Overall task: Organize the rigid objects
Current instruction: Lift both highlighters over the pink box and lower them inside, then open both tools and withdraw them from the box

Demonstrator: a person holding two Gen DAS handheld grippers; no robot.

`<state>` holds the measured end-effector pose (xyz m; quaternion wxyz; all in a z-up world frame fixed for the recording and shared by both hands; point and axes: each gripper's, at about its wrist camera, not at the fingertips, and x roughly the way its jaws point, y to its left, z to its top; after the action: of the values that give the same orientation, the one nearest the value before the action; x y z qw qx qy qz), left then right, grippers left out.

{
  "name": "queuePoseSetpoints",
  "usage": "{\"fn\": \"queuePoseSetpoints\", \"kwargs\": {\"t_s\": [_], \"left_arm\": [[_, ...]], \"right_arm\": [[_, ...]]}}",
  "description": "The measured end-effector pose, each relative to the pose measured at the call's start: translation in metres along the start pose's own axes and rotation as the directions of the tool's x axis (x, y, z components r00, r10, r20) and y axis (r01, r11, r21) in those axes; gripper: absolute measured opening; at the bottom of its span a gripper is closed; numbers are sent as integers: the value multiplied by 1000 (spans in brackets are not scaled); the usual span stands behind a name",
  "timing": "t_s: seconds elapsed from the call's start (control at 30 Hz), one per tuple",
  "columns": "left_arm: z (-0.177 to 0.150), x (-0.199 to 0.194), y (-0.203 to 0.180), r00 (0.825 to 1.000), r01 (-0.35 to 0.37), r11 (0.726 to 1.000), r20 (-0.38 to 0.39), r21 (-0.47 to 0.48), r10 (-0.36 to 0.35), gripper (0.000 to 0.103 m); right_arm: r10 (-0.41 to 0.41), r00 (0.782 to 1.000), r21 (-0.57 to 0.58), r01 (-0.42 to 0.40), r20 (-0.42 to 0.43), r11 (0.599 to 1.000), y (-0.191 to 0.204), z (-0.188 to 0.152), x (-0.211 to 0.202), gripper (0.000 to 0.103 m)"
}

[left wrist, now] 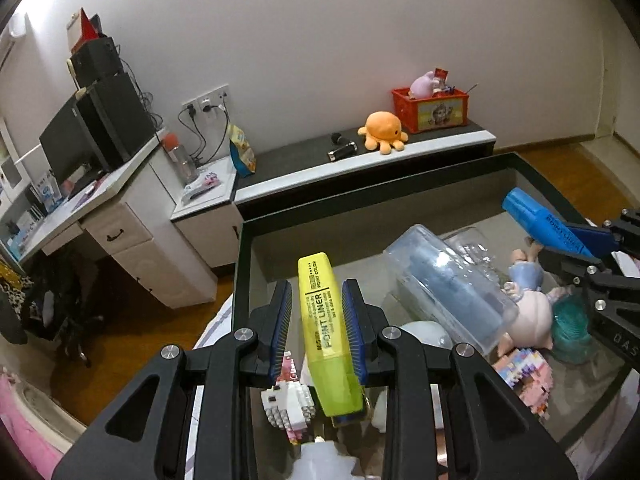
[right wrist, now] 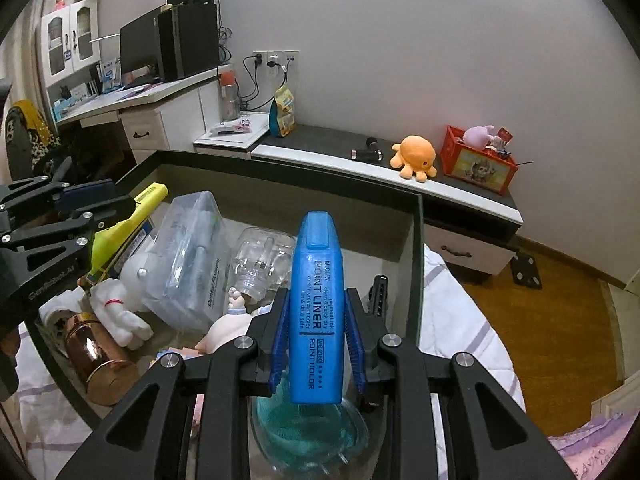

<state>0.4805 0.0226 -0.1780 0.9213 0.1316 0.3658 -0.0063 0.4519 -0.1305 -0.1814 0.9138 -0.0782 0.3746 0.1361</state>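
- Over the open box [left wrist: 400,184], I have one highlighter in each tool, both held above the jumble of toys and containers inside.
- My left tool [left wrist: 316,320] pinches the yellow highlighter [left wrist: 326,328] around its middle, cap end pointing ahead of the fingers. The right-hand pad clearly presses its side; on the left I see a sliver of gap, so I judge the hold to be light and would not swing it fast.
- My right tool [right wrist: 316,332] is clamped on the blue highlighter [right wrist: 316,312] the same way, cap forward, both pads close against its flat sides.
- Beneath and ahead of both tools lie a clear plastic case [right wrist: 188,256], a white plush figure [right wrist: 120,300], a copper can [right wrist: 96,356], a pale doll [left wrist: 528,308] and a teal glass piece [right wrist: 308,432] right under the right tool.
- To do this step well, I would carry both pens level, keep the tools well apart so they do not collide, and set them side by side, caps the same way.
- I would lower slowly, let each pen's flat side settle, then spread the fingers only once the pen rests.
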Motion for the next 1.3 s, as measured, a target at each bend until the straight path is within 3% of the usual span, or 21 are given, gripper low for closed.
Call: {"fn": "queuePoseSetpoints", "kwargs": {"t_s": [0.07,0.13,0.17,0.23,0.3,0.33,0.43,0.47,0.57,0.93,1.3], "left_arm": [[1,3,2,1000,6,1000,-1,-18,-6,32],[2,3,4,1000,18,999,1,-33,-18,60],[1,1,5,1000,24,999,15,-42,-24,67],[1,-6,6,999,19,999,28,-47,-18,77],[0,-17,8,998,35,998,47,-57,-32,83],[0,-22,10,998,36,997,56,-63,-32,89],[0,-44,16,995,42,996,99,-77,-34,102],[1,-52,18,993,47,995,112,-84,-38,103],[4,-66,24,992,58,994,117,-98,-46,103],[-5,-129,18,982,98,991,173,-89,-81,103],[-26,-202,14,958,60,994,285,-95,-31,103]], "right_arm": [[15,1000,3,-15,-1,1000,1,1,1,27],[40,999,11,-40,7,999,4,4,-1,27],[41,999,8,-41,20,999,5,4,-3,28],[38,998,2,-38,42,999,8,6,-9,41],[41,996,5,-41,74,999,10,7,-18,74],[43,995,3,-43,94,999,12,7,-24,81],[40,990,12,-42,135,999,16,8,-42,83],[42,988,16,-45,147,999,17,8,-49,84],[0,987,24,-4,160,1000,20,11,-64,103],[-73,971,45,64,229,997,35,12,-129,103],[-67,954,46,56,291,997,50,-7,-191,103]]}}
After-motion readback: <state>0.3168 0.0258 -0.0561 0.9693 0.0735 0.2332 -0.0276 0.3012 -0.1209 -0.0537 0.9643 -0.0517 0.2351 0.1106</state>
